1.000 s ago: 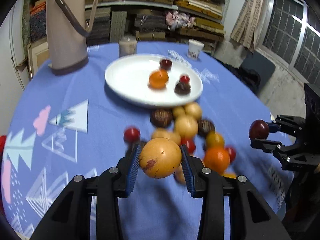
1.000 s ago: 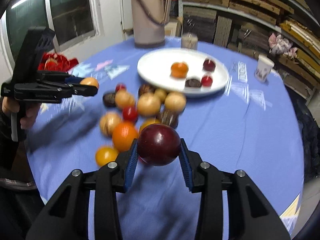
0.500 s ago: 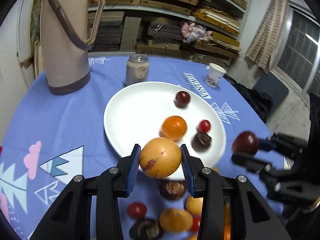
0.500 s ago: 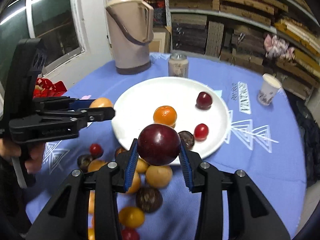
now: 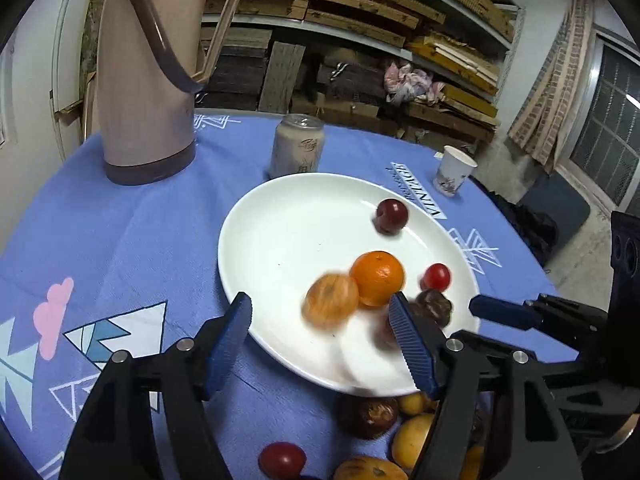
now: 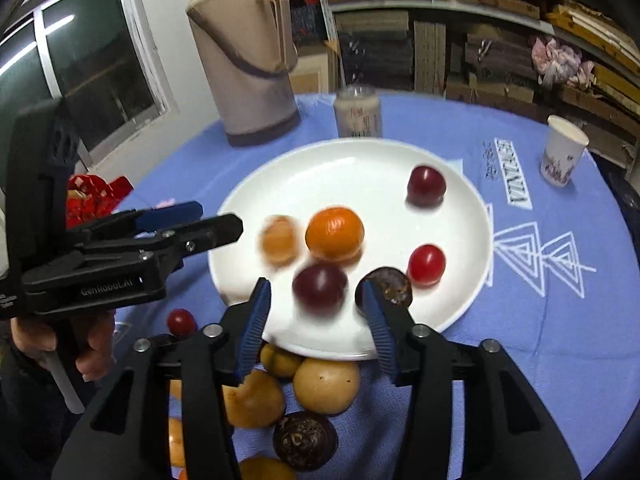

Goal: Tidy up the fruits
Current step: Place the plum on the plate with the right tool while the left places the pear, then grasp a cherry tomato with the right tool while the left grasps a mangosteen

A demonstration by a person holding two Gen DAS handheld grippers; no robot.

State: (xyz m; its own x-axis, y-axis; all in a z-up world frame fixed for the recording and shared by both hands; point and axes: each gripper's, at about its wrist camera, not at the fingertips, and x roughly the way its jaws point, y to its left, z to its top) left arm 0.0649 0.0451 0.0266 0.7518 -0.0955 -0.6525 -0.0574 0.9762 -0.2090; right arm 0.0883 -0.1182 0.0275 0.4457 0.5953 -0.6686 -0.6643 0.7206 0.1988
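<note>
Presently both tongs are opening over the white plate (image 5: pixel 256 240) — yellow-orange fruit (image 5: pixel 331 300) clear of the left gripper (image 5: pixel 320 322), dark plum (image 6: pixel 319 288) clear of the right gripper (image 6: pixel 316 304).

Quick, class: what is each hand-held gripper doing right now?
Left hand-held gripper: jaws opening, tan fruit loose between them.
Right hand-held gripper: jaws opening, dark plum loose between them.
</note>
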